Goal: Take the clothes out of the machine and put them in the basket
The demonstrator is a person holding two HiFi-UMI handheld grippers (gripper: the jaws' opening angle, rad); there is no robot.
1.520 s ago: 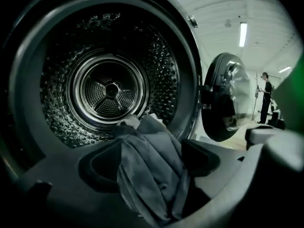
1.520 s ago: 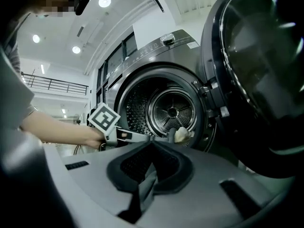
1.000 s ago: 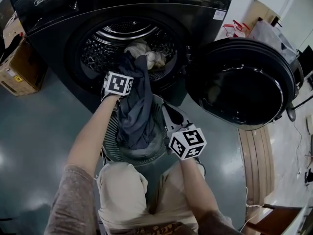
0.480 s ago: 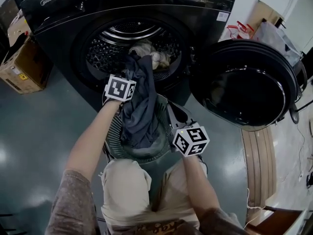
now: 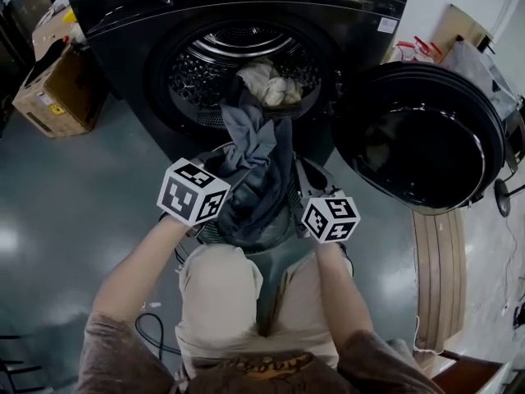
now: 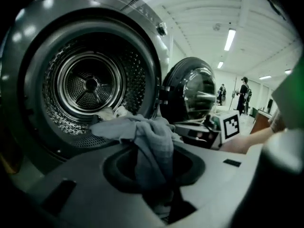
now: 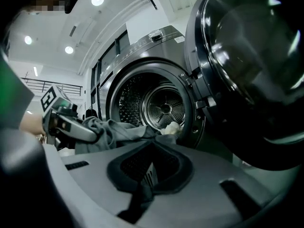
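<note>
A grey-blue garment [image 5: 256, 150] trails from the mouth of the washer drum [image 5: 238, 56] down over the basket [image 5: 215, 233] at my knees. My left gripper [image 5: 223, 173] is shut on a bunch of this garment [image 6: 152, 146], held just in front of the drum opening. Pale clothes [image 5: 271, 84] still lie inside the drum. My right gripper [image 5: 310, 194] hovers at the basket's right side with its jaws closed to a thin dark slit [image 7: 138, 198]; I see nothing clearly held there. The left gripper [image 7: 71, 125] also shows in the right gripper view, gripping the cloth.
The round machine door [image 5: 418, 134] hangs open to the right. A cardboard box [image 5: 57, 89] sits on the floor left of the machine. Wooden boards [image 5: 435, 261] lie at the right, and a cable [image 5: 152, 331] curls beside my left leg.
My left gripper has pulled back from the drum mouth toward me and risen, drawing the grey garment further out over the basket. The right gripper has stayed put.
</note>
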